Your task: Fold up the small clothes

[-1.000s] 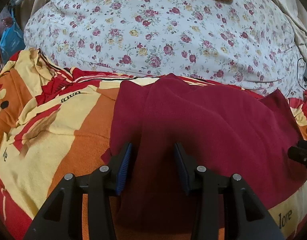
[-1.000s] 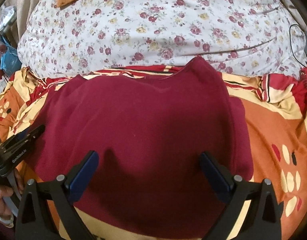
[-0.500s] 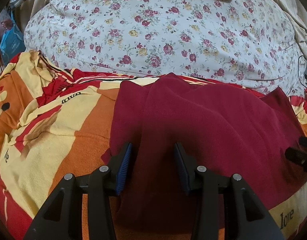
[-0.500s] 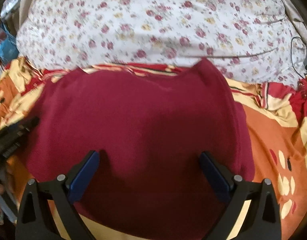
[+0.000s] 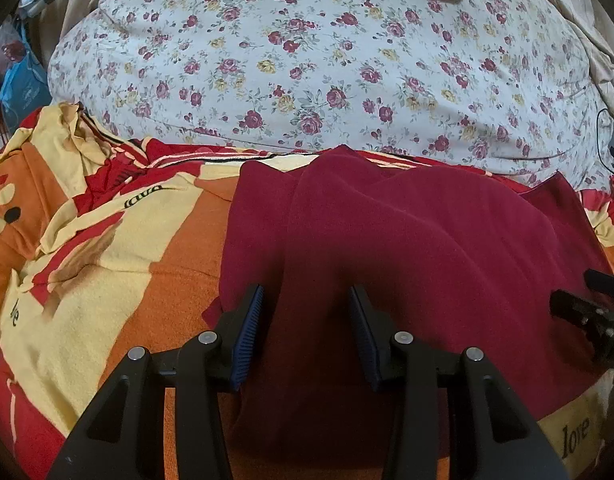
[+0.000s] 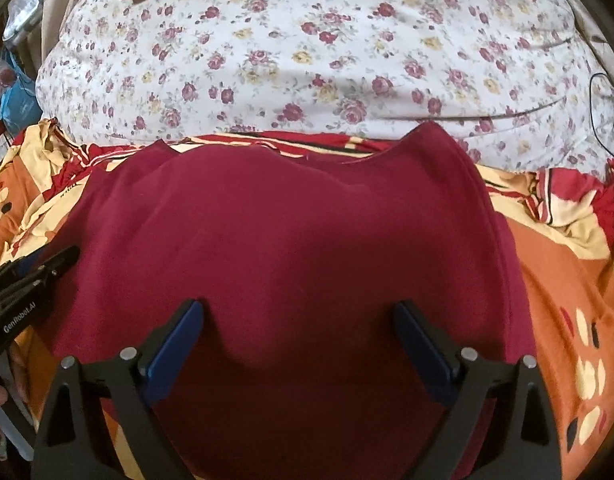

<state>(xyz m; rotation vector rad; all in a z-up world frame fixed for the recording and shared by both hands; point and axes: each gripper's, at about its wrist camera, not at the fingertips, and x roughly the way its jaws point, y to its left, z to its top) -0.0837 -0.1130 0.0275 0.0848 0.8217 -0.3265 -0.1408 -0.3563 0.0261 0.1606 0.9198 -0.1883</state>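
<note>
My right view is a little blurred. The garment (image 6: 299,248) hides the blanket (image 6: 567,280) under it; its near edge is cut off.

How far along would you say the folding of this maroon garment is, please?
Done: the maroon garment lies spread on the patterned blanket, its left side apparently folded over. In hand: nothing; left gripper and right gripper stand open above it. Left: the remaining folds.

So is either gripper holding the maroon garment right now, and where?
Nothing is held. Left gripper and right gripper are both open above the maroon garment, pads not pinching it.
</note>
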